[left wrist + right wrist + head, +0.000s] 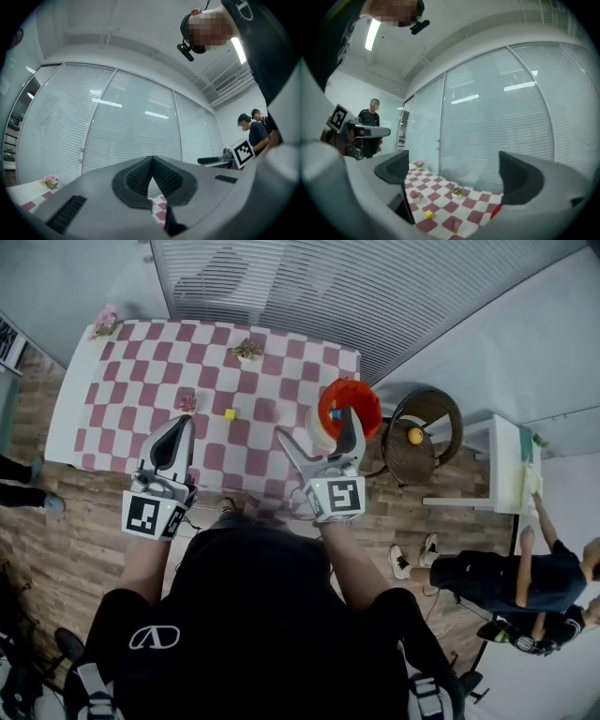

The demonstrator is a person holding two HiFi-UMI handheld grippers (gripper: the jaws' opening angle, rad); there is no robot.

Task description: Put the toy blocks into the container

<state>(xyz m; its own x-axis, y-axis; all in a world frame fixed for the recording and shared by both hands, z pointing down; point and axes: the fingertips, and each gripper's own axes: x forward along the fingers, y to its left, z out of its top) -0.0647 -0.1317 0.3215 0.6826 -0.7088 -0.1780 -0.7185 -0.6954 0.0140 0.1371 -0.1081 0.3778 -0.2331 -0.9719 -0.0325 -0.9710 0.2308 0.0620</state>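
Observation:
A small yellow block (230,413) lies on the checked tablecloth (141,381), between my two grippers and farther back. The red container (361,404) stands at the table's right front corner with coloured blocks inside. My right gripper (319,427) is open and empty, its right jaw over the container's rim. In the right gripper view the gripper (457,173) frames the yellow block (428,214), a small tan piece (455,227) and a sliver of the red container (497,210). My left gripper (178,435) is shut on nothing near the table's front edge; its pads (140,176) meet.
A small pink plant (187,402) stands left of the yellow block, a green one (248,350) at the back, pink flowers (105,322) at the far left corner. A round wicker stool (441,409) with an orange ball (414,436) is right of the table. People stand at the lower right.

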